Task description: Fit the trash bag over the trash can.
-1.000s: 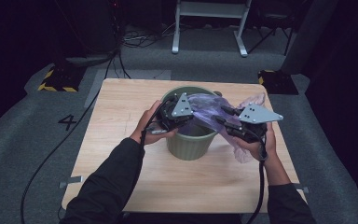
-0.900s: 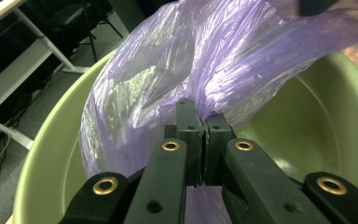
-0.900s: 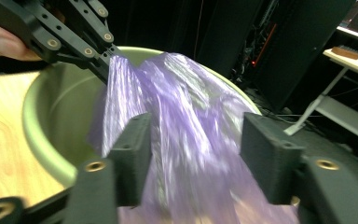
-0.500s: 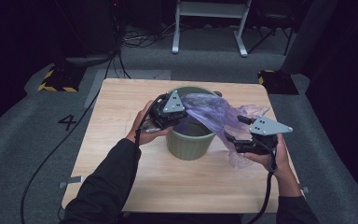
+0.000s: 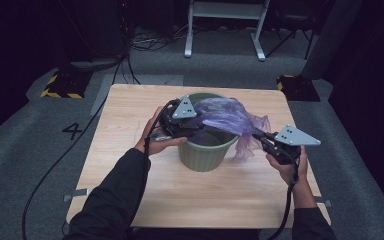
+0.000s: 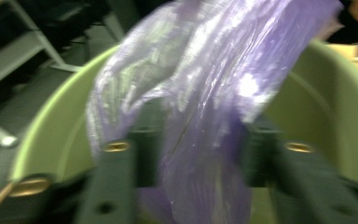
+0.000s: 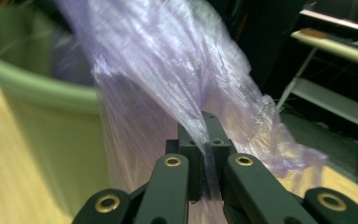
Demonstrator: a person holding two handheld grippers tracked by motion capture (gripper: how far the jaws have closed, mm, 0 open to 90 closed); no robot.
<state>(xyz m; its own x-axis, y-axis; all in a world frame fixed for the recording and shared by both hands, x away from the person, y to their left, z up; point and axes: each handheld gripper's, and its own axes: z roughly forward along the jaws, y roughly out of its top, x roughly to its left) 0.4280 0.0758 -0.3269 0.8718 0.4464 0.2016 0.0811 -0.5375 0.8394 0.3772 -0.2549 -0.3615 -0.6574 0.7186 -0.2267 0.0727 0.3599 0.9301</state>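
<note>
Nearby, stand legs [image 5: 225,30] behind bin [image 5: 202,152].

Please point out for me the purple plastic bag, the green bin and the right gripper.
purple plastic bag [image 5: 219,116]: high view, on the crumpled film above the bin's mouth.
green bin [image 5: 200,159]: high view, on its front outer wall.
right gripper [image 7: 204,140]: right gripper view, between its jaw tips, shut on the bag's film.
</note>
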